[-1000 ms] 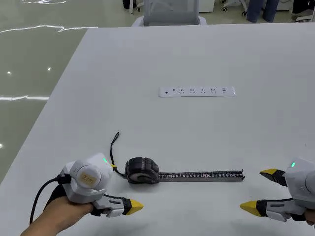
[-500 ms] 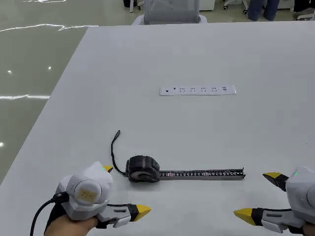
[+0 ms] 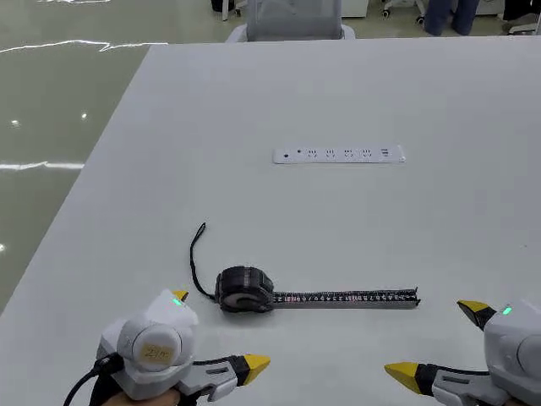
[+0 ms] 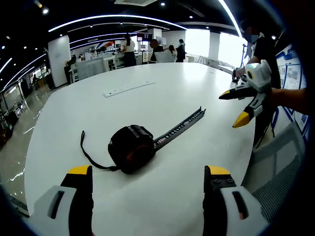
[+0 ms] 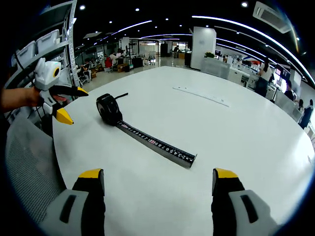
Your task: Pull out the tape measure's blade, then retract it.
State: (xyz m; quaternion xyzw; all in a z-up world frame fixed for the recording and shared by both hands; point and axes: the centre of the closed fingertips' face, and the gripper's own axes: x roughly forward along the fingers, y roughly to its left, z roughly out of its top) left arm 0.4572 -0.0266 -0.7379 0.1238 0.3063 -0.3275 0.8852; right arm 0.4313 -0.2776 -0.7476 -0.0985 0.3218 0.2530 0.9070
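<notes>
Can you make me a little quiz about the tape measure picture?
1. True or false: the blade of the tape measure lies pulled out on the table.
2. What are the left tool and right tool holding? A) a cup B) a pen C) nothing
3. Fill in: the power strip is coloured ____.
Key: 1 true; 2 C; 3 white.

No marking is legible. The tape measure blade (image 3: 347, 298) carries printed graduations and numerals, all too small to read. The round sticker (image 3: 158, 353) on the left gripper (image 3: 219, 330), near left, shows blurred digits. Symbols on the far power strip (image 3: 338, 156) are unreadable.
</notes>
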